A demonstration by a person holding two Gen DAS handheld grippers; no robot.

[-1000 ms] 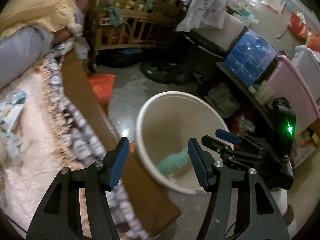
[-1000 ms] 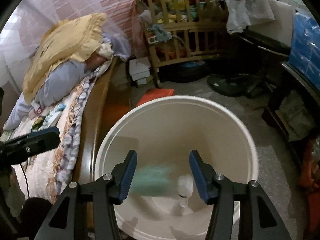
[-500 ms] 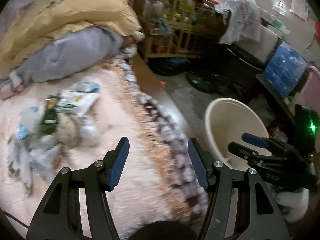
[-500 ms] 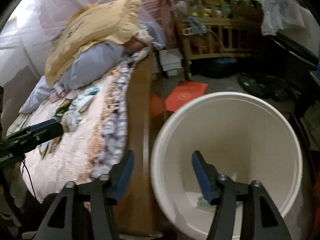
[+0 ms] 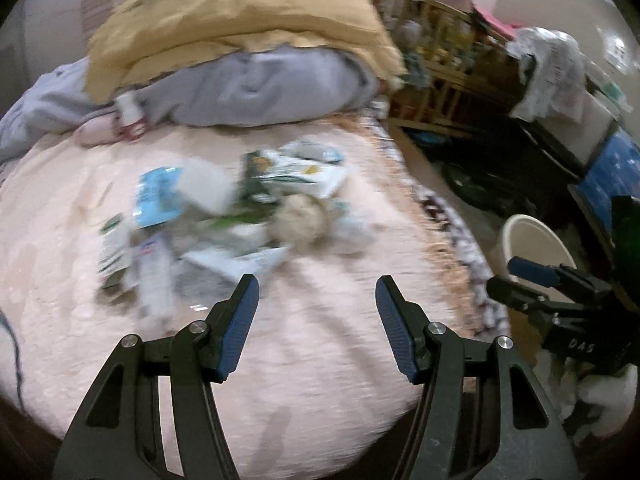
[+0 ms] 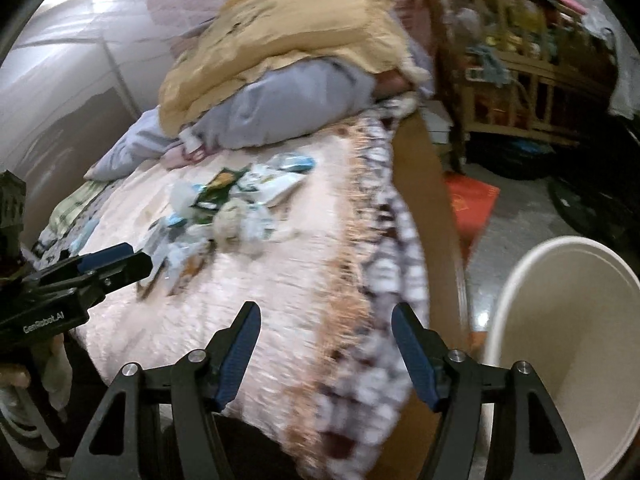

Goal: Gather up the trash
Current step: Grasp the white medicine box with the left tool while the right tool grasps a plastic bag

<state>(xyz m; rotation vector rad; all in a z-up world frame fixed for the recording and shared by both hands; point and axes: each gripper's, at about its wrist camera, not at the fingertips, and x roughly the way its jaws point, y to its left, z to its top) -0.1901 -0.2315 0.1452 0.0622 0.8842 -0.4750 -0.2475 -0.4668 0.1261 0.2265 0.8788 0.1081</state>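
A pile of trash, wrappers, packets and crumpled paper, lies on the pink blanket of the bed; it also shows in the right wrist view. My left gripper is open and empty over the blanket, just short of the pile. My right gripper is open and empty over the bed's fringed edge. The cream bin stands on the floor right of the bed, also in the left wrist view. The frames are blurred by motion.
A yellow pillow and grey bedding lie at the head of the bed. A wooden crib stands beyond. A red mat lies on the floor. The wooden bed rail runs between blanket and bin.
Both grippers have swung left from over the bin to over the bed. The teal trash piece that fell from the right gripper lies in the bin, now hidden.
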